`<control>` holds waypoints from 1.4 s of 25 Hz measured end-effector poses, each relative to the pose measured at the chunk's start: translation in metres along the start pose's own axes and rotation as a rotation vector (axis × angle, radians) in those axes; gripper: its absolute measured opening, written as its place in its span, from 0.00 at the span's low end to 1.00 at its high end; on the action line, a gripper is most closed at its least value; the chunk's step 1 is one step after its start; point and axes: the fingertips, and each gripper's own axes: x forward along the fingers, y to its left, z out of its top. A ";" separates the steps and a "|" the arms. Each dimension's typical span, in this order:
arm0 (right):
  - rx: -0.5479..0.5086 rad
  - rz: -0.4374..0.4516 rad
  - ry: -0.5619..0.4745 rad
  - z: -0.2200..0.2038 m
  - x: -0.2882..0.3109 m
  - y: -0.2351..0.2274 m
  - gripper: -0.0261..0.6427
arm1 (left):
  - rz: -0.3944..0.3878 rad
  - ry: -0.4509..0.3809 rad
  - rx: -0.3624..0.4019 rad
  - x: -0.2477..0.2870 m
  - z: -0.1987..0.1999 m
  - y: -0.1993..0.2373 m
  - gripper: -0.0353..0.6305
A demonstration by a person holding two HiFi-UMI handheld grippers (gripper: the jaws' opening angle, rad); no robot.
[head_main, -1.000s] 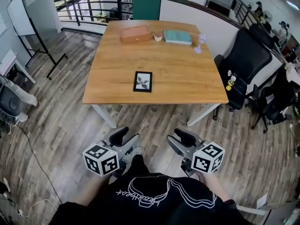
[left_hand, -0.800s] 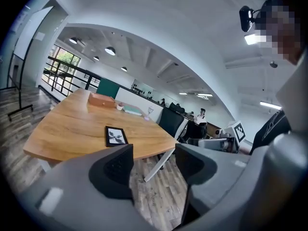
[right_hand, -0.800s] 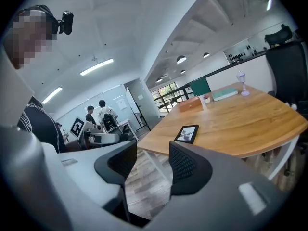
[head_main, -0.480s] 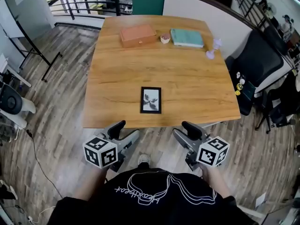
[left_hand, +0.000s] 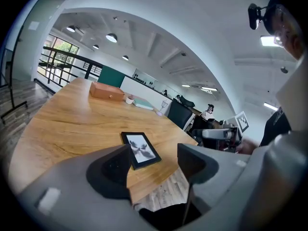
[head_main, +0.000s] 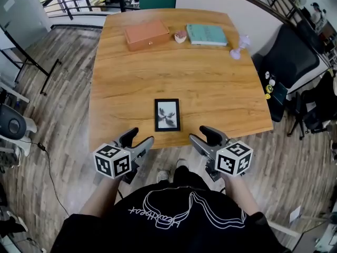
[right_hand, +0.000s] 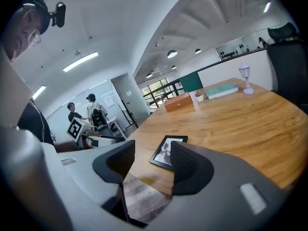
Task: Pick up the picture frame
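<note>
While both grippers hang at the near edge of the wooden table point(head_main: 174, 73), neither has anything between its jaws. The left gripper point(head_main: 140, 137) has its jaws spread wide. In the left gripper view, the left gripper point(left_hand: 154, 160) frames only the table edge and a strip of plank floor in that gap. The right gripper point(head_main: 199, 134) is likewise parted and empty. In its own view, the right gripper point(right_hand: 150, 162) shows the table rim and floor between the two dark ribbed pads.

The picture frame point(head_main: 167, 115) lies flat on the table ahead of both sets of jaws. In the head view it sits between the two grippers and just beyond their tips, apart from both. It is a black frame around a grey print. In the left gripper view the picture frame point(left_hand: 140, 149) appears past the gap, with its near corner tucked behind the left-hand jaw. In the right gripper view the picture frame point(right_hand: 168, 152) appears past the gap, partly hidden by the right-hand jaw.

Far beyond the jaws, along the table's far side, stand a brown wooden box point(head_main: 147, 34), a small cup point(head_main: 180, 36), a teal book point(head_main: 206, 34) and a small lilac lamp point(head_main: 238, 46). Off to the right of the right gripper, beside the table, is a black office chair point(head_main: 287, 57).
</note>
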 end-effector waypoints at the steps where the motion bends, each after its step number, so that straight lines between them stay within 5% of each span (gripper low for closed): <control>1: -0.005 0.002 0.014 -0.001 0.006 -0.003 0.40 | 0.000 0.002 -0.002 0.005 0.000 0.002 0.48; 19: 0.049 0.013 0.367 -0.046 0.130 -0.078 0.38 | 0.140 0.102 -0.064 0.068 -0.013 0.054 0.48; 35: 0.015 -0.130 0.472 -0.058 0.163 -0.104 0.25 | 0.140 0.132 -0.097 0.088 -0.020 0.070 0.48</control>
